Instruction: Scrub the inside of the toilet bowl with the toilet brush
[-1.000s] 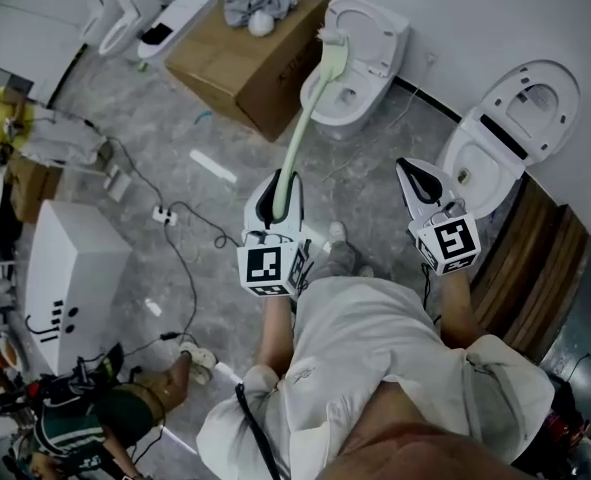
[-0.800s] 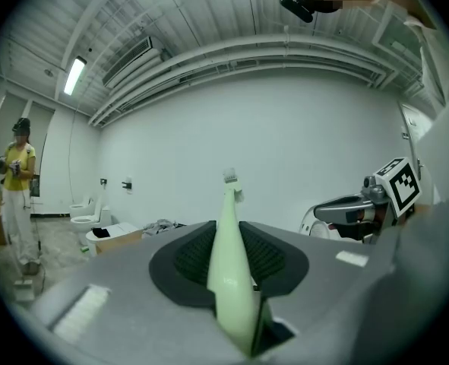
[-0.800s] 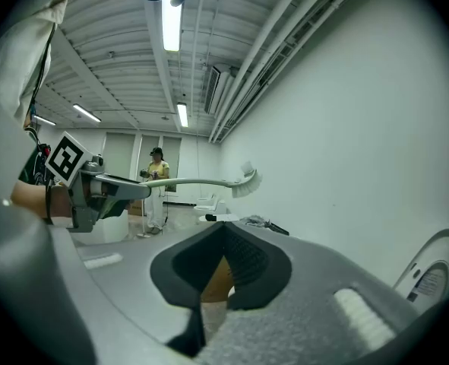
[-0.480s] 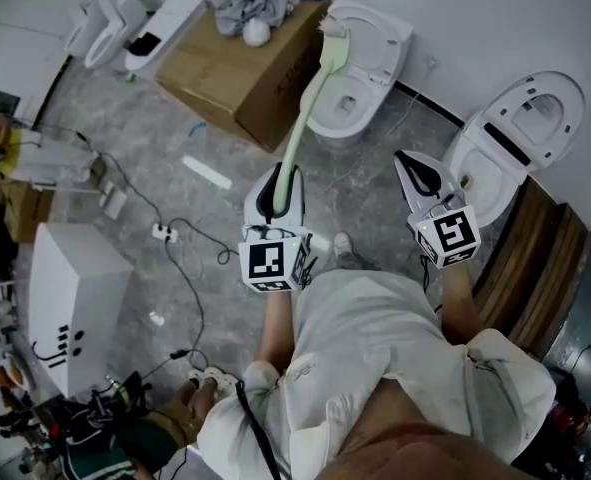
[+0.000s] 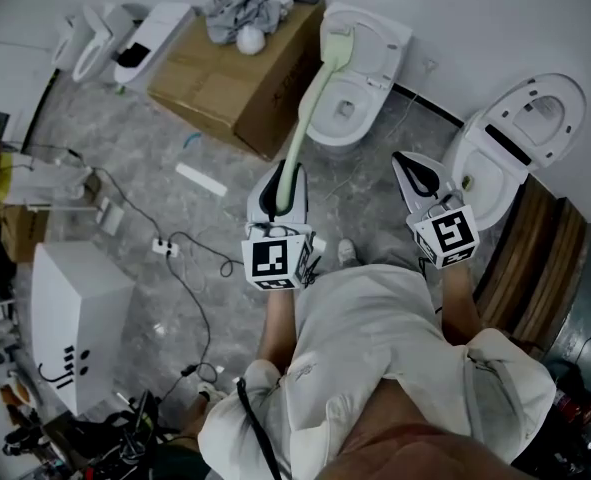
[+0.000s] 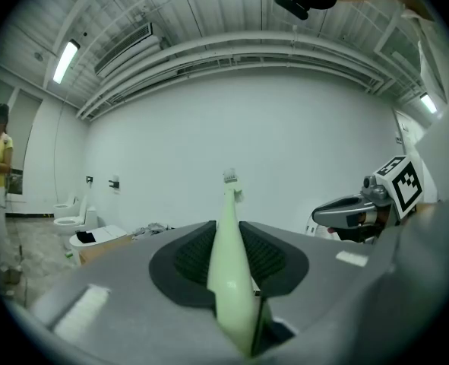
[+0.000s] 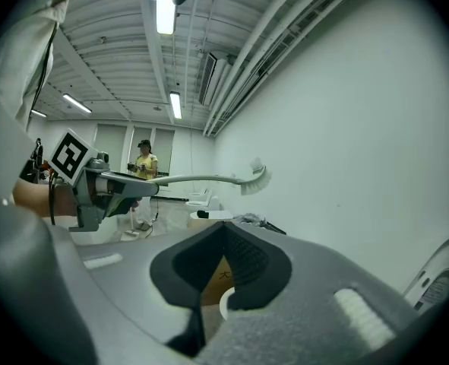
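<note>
We are gripping the toilet brush [image 5: 310, 108] with our left tongs [image 5: 283, 180]. They are clamped on the lower end of its pale green handle, and the left gripper view shows the handle pinched between the two dark pads. We are taking it at the far end from the bristles so that the whole length is reaching forward and we are staying well back from the toilet.

The handle is running up and away from the left tongs, and the brush head [image 5: 337, 43] is sitting at its far tip. From the head view the head is lying over the back of the toilet bowl [image 5: 360, 118], near the raised lid. In the right gripper view it is hanging in the air in front of the wall. We are judging that it is not down in the bowl yet and that scrubbing is not under way.

Our right tongs [image 5: 407, 166] are closed on nothing. They are pointing ahead beside the left tongs, well apart from the brush, probably to stay out of the way of the handle. A second toilet [image 5: 495, 153] is standing just past them on the right, and a cardboard box [image 5: 225, 73] is sitting ahead and to the left of the left tongs.

Next we are needing to tip the handle so the bristles drop inside the rim.
</note>
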`<state>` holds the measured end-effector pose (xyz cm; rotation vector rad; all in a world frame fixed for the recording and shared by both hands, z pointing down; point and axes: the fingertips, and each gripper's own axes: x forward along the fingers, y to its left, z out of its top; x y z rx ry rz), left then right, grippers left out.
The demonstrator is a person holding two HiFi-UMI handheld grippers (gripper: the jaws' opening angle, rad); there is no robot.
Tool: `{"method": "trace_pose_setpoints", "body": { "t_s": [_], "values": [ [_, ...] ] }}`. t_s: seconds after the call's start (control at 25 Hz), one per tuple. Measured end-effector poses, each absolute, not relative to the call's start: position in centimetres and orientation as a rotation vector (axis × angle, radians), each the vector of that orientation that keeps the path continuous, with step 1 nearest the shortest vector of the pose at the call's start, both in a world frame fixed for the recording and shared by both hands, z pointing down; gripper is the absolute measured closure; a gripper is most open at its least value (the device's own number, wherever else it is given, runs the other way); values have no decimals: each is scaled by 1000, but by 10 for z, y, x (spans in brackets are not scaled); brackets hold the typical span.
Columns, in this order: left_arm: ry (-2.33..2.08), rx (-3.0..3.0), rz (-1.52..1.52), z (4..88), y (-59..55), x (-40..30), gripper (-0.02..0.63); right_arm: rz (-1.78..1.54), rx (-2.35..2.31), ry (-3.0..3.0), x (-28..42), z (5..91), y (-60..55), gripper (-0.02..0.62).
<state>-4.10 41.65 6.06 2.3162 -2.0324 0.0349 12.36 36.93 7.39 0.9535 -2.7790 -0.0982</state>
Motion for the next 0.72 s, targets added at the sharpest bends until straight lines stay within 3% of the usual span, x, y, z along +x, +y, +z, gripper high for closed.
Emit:
{"method": "trace_pose_setpoints", "body": {
  "t_s": [0.72],
  "values": [
    [-2076,2236,53,74,316,-72,494,-86,871,-2784,90,85,257,592]
  ]
}}
